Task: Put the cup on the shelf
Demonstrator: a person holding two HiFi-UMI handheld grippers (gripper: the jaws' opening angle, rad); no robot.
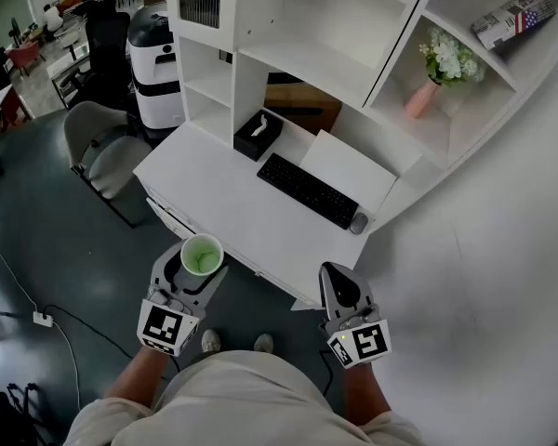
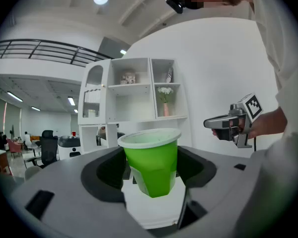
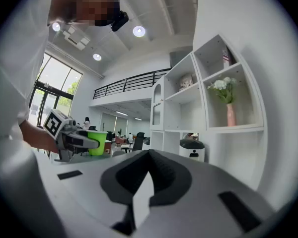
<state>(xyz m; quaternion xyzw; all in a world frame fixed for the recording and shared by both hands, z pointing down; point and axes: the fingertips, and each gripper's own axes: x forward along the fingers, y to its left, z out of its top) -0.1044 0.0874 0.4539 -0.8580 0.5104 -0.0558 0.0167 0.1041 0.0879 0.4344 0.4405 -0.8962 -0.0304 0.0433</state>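
Left gripper (image 1: 192,275): jaws spread wide, pressed on the green cup's sides.
Cup (image 1: 202,255): upright between those jaws, by the near edge of the white desk (image 1: 214,198), at 7 o'clock from the keyboard (image 1: 307,190).
Right gripper (image 1: 336,275): jaws together, nothing between them, at 3 o'clock from the cup.
Shelf (image 1: 302,63): at 1 o'clock from the cup, well apart; a pink vase of flowers (image 1: 428,86) stands in one compartment.

White desk (image 1: 214,203), dark floor (image 1: 37,240), grey chair (image 1: 98,151).
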